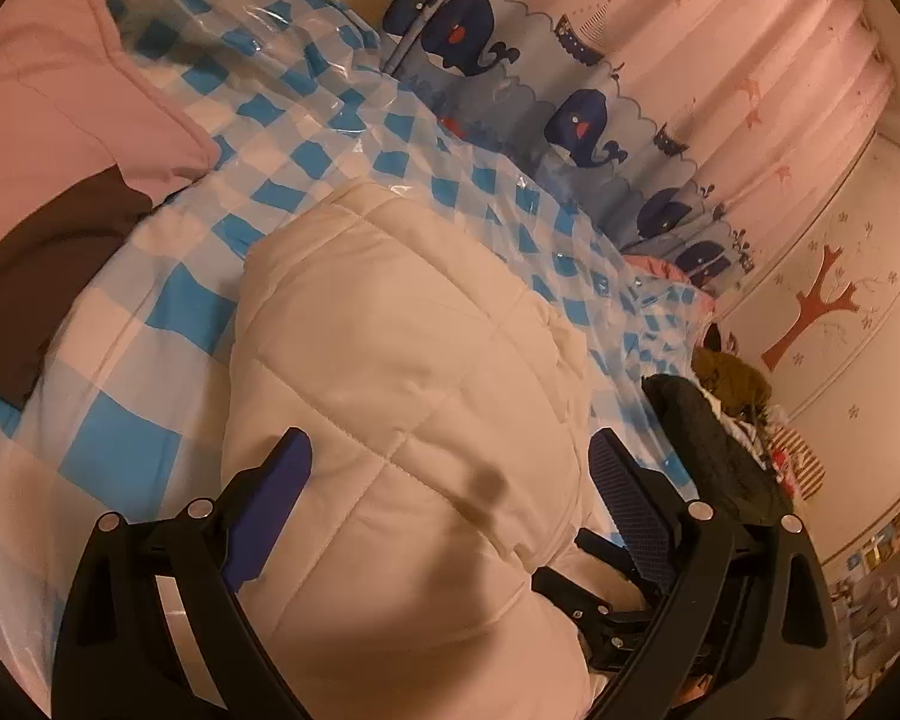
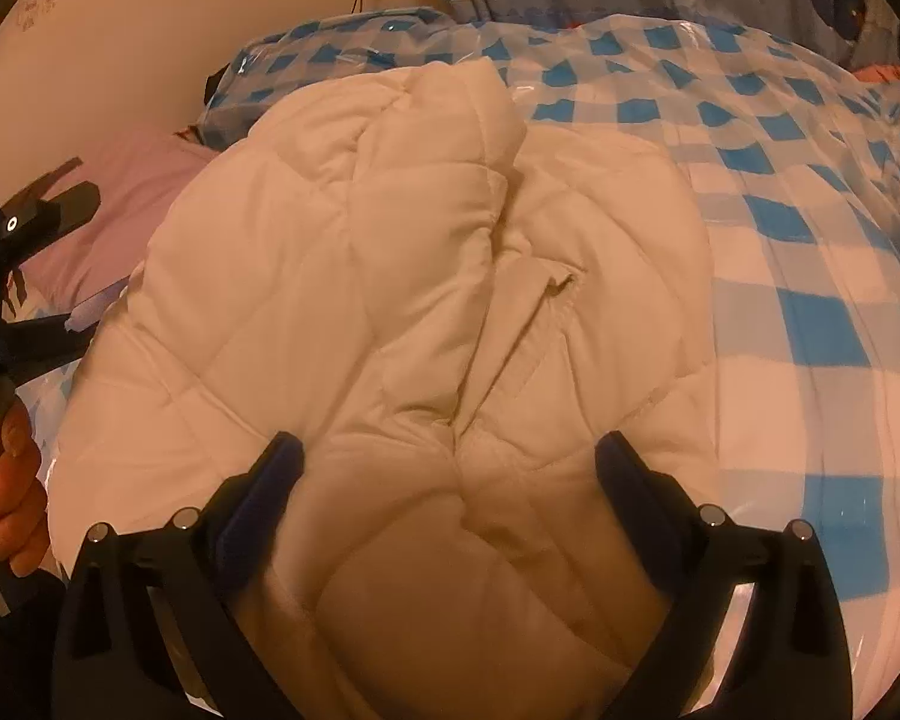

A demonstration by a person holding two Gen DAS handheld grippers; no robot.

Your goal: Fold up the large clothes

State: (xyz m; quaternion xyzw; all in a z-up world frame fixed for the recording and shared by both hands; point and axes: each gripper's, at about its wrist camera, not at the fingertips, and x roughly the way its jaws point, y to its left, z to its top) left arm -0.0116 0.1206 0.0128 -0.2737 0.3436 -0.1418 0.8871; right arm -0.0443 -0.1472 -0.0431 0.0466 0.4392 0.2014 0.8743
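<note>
Quilted white jacket (image 2: 390,276) lay bunched on the blue-checked bed (image 2: 810,324). Left tool (image 1: 450,474) and right tool (image 2: 447,474) both stood wide, gripping nothing. Best practice judged: pinch a seam edge, not padding.

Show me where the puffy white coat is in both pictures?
Left wrist view: the white coat fills the lower middle, running up from between the left tongs.
Right wrist view: the white coat fills the centre, above the right tongs.
Shared landmark: the blue checked blanket underneath it.
</note>
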